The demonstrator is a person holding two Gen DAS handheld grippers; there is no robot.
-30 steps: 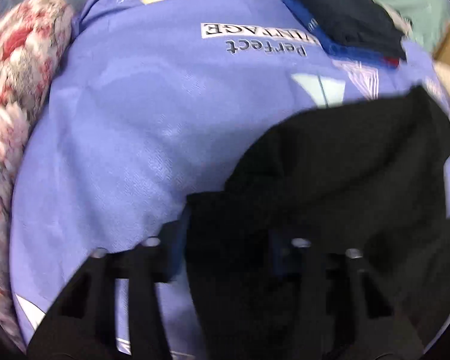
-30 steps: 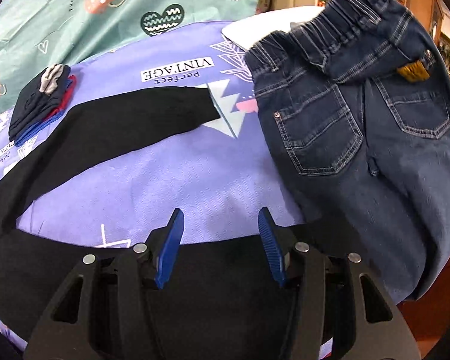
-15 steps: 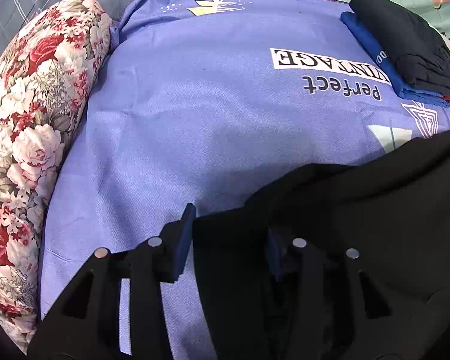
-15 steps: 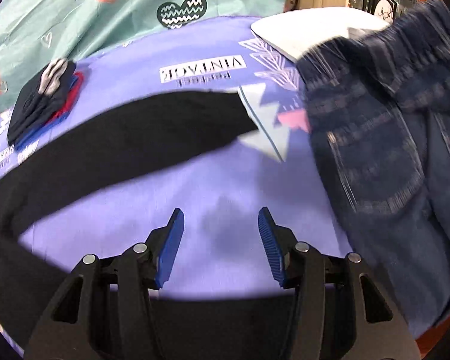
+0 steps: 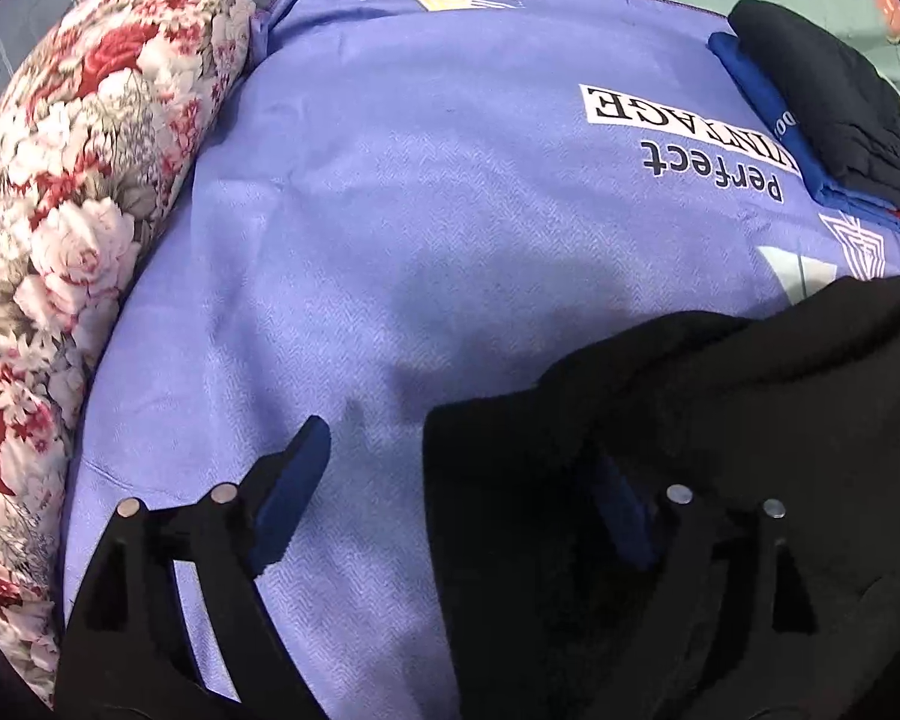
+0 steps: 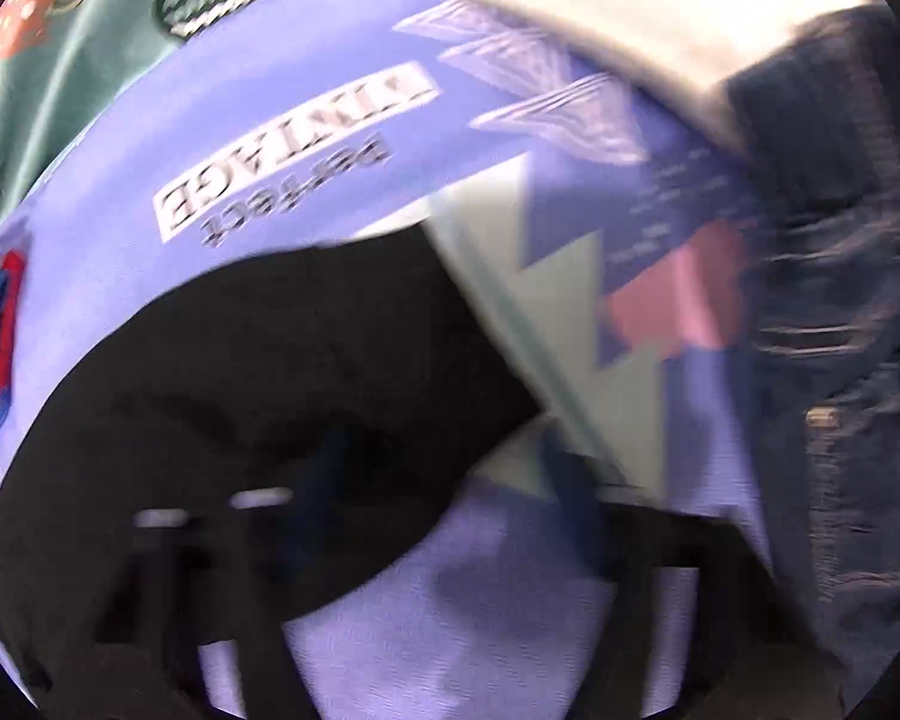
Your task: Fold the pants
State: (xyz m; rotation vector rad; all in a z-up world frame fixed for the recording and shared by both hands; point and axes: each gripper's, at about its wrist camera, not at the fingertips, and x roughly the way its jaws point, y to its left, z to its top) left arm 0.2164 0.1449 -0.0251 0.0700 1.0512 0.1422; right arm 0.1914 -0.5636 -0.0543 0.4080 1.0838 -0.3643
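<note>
Left tool (image 5: 462,480) spread over black pants (image 5: 720,450).

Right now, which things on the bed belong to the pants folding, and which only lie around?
Belong to the job:
- black pants, being folded
- left gripper, jaws just opened, pants edge between them
- right gripper, blurred, jaws just closing

Only lying around:
- stack of folded clothes
- blue jeans
- floral pillow
- purple bedsheet
</note>
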